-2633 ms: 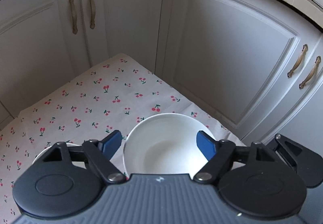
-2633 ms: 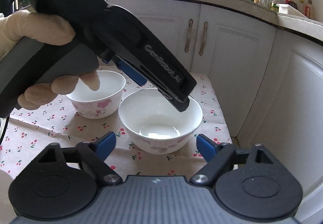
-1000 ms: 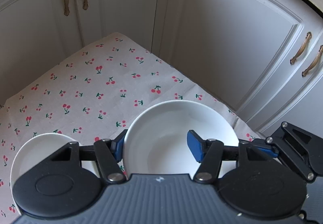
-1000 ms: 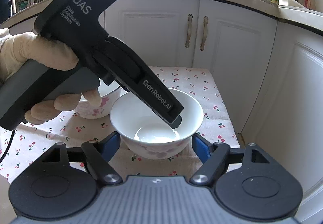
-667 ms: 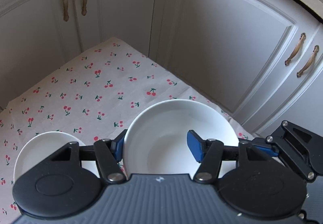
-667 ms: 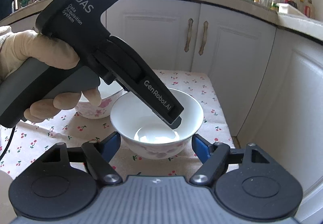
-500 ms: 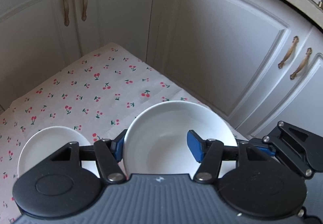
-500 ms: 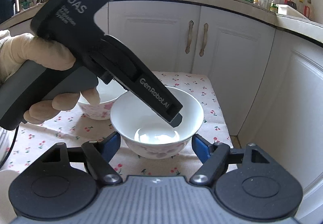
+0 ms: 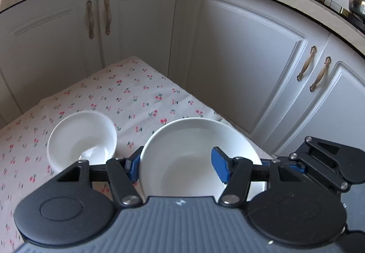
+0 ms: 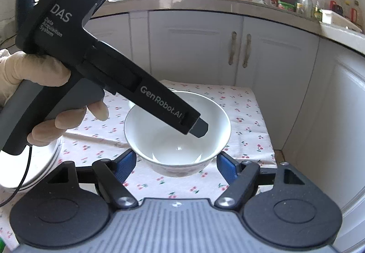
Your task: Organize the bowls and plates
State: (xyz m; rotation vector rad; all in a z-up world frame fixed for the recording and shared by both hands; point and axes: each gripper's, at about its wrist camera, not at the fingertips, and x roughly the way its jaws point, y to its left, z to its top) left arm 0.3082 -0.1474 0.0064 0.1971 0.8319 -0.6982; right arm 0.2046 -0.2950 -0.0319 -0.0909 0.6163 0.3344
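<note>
Left gripper point(image 9: 178, 167), fingers clamped across the large bowl's point(image 9: 194, 161) rim, holds it above the desk point(image 9: 136, 93), presumably for nesting with the small bowl point(image 9: 82, 136); right gripper point(image 10: 176, 165) is spread wide, grasping nothing.
</note>
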